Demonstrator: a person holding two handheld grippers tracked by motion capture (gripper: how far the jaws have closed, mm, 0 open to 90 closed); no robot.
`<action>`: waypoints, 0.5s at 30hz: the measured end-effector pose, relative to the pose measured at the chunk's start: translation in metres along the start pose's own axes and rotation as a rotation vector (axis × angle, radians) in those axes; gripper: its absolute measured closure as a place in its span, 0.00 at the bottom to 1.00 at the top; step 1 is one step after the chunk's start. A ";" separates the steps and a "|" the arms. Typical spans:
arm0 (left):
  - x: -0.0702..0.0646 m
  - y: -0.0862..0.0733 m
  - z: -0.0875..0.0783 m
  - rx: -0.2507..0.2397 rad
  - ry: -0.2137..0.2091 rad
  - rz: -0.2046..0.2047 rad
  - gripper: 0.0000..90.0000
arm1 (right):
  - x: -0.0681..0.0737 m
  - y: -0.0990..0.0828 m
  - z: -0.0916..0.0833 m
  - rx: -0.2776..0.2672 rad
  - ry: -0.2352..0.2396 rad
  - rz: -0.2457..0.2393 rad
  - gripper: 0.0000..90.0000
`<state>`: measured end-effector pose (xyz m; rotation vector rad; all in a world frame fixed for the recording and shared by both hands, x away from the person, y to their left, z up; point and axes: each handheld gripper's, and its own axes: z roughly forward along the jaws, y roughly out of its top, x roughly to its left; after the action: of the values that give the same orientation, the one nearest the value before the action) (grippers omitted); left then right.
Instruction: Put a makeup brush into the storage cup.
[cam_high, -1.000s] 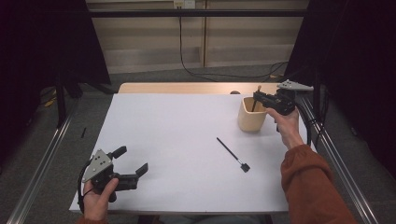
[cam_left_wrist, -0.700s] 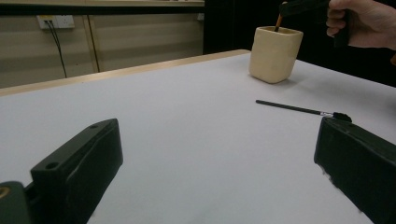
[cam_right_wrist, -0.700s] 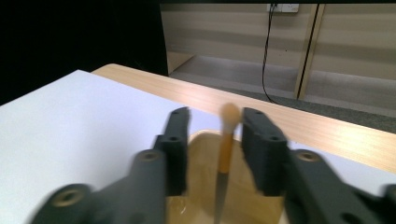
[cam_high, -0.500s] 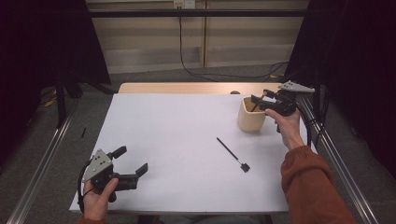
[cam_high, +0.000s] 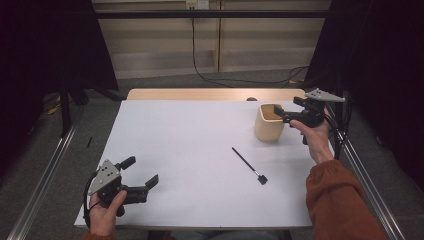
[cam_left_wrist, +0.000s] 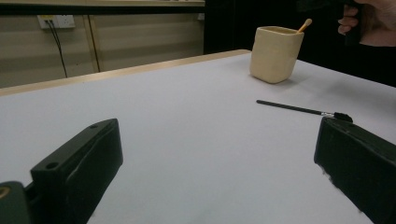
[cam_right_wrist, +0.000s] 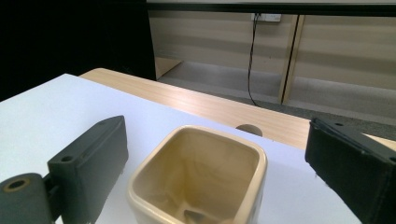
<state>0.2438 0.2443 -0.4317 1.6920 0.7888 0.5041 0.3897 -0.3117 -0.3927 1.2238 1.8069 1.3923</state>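
Observation:
A cream square cup (cam_high: 269, 125) stands at the right of the white table top (cam_high: 190, 145). My right gripper (cam_high: 284, 107) hovers at its far right rim. Its jaws have just been opening and now stand open on either side of the cup's mouth (cam_right_wrist: 201, 163), with nothing pinched. From the left gripper view a light wooden stick end (cam_left_wrist: 305, 24) pokes out of the cup (cam_left_wrist: 275, 53). A black brush (cam_high: 249, 165) lies flat in front of the cup. My left gripper (cam_high: 141, 170) rests open near the front left corner, its jaws (cam_left_wrist: 217, 126) bare.
A bare wooden strip (cam_high: 200, 94) with a round cable hole (cam_right_wrist: 249, 129) runs along the table's far edge. Metal rails (cam_high: 45, 180) flank both sides. Dark curtains and a wall with a hanging cable (cam_high: 194, 45) stand behind.
The right gripper's jaws, shut over the cup a second ago, have spread open. The right hand has barely shifted; the left hand and brush have not moved.

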 end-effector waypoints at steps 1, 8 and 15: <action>0.000 0.000 0.000 0.000 0.000 0.001 0.01 | 0.000 -0.001 -0.002 -0.002 0.004 0.001 0.05; 0.000 0.000 0.000 -0.001 0.002 0.001 0.01 | 0.002 -0.007 -0.016 -0.017 0.014 0.017 0.05; 0.000 0.000 0.000 -0.001 0.000 0.003 0.01 | 0.007 -0.013 -0.027 -0.022 0.021 0.020 0.04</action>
<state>0.2435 0.2440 -0.4312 1.6923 0.7861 0.5066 0.3598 -0.3186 -0.3954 1.2233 1.7939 1.4368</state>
